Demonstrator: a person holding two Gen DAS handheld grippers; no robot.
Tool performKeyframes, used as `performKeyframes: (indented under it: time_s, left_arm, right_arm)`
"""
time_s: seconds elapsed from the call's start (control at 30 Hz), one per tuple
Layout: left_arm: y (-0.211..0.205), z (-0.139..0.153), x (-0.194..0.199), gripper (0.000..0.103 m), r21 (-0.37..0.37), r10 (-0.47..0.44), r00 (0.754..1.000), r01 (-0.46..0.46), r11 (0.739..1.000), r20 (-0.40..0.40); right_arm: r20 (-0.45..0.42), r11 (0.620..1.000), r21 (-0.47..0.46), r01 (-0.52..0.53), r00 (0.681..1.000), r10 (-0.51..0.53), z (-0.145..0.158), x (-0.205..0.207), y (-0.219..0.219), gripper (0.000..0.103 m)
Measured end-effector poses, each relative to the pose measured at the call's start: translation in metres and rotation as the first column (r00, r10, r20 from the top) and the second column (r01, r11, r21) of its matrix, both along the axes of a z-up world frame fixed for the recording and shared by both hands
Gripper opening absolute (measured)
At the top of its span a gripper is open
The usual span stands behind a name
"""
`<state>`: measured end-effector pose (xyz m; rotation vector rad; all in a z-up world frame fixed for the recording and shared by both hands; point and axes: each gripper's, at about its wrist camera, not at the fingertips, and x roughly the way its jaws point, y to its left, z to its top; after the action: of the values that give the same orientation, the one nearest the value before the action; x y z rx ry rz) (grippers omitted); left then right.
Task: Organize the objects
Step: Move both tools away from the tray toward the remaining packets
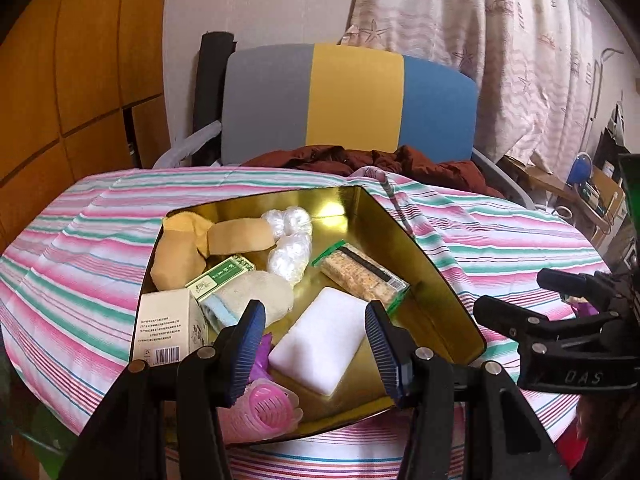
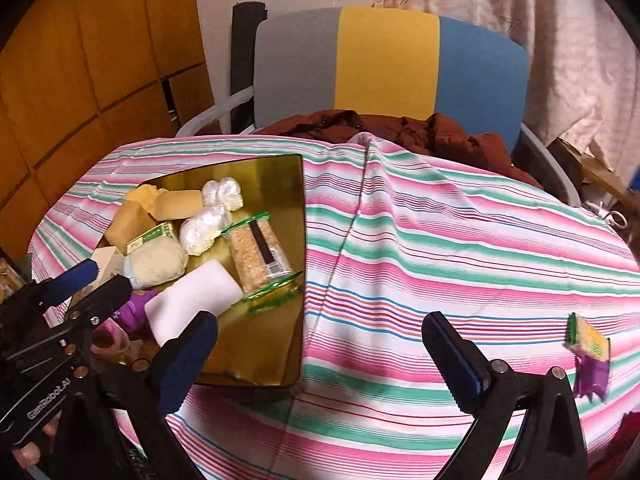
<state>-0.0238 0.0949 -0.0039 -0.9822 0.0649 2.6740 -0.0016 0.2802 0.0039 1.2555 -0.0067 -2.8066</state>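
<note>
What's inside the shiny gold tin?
The gold tin holds a white sponge, a cereal bar, plastic bags, boxes and a pink roller. Whatever lies beneath them is hidden.

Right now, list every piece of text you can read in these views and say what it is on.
"GenRobot.AI": on the left hand-held gripper, seen in the right wrist view.
"DAS": on the right hand-held gripper, seen in the left wrist view.
White carton: printed lines and a barcode, too small to read.
Green-and-white box: characters blurred.
Snack bar wrapper: label unreadable.

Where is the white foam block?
The white foam block lies inside the gold tin tray, near its front, between the pink hair roller and the cereal bar packet.
</note>
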Motion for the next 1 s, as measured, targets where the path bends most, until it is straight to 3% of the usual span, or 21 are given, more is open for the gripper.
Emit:
performKeyframes:
  time_s: [0.4,0.63,0.83,1.0]
  left_arm:
    - [0.028,-0.002,0.011,0.053,-0.037,-0.113,0.994,0.113,0.993,-0.006]
    - [0.040,-0.005,0.014,0.053,-0.038,-0.161,0.987,0.161,0.986,0.009]
    - [0.047,-0.011,0.016,0.053,-0.031,-0.193,0.981,0.193,0.981,0.029]
    - [0.055,-0.013,0.016,0.053,-0.026,-0.216,0.976,0.217,0.976,0.036]
  right_arm:
    - [0.053,0.992,0.013,0.124,0.991,-0.124,-0.008,0.008,0.062,0.103]
    - [0.101,0.958,-0.053,0.282,0.956,-0.276,-0.013,0.022,0.130,0.103]
    - [0.127,0.870,-0.129,0.476,0.878,-0.461,-0.009,0.041,0.200,0.103]
    - [0.120,0.730,-0.250,0.636,0.769,-0.628,0.005,0.072,0.271,0.103]
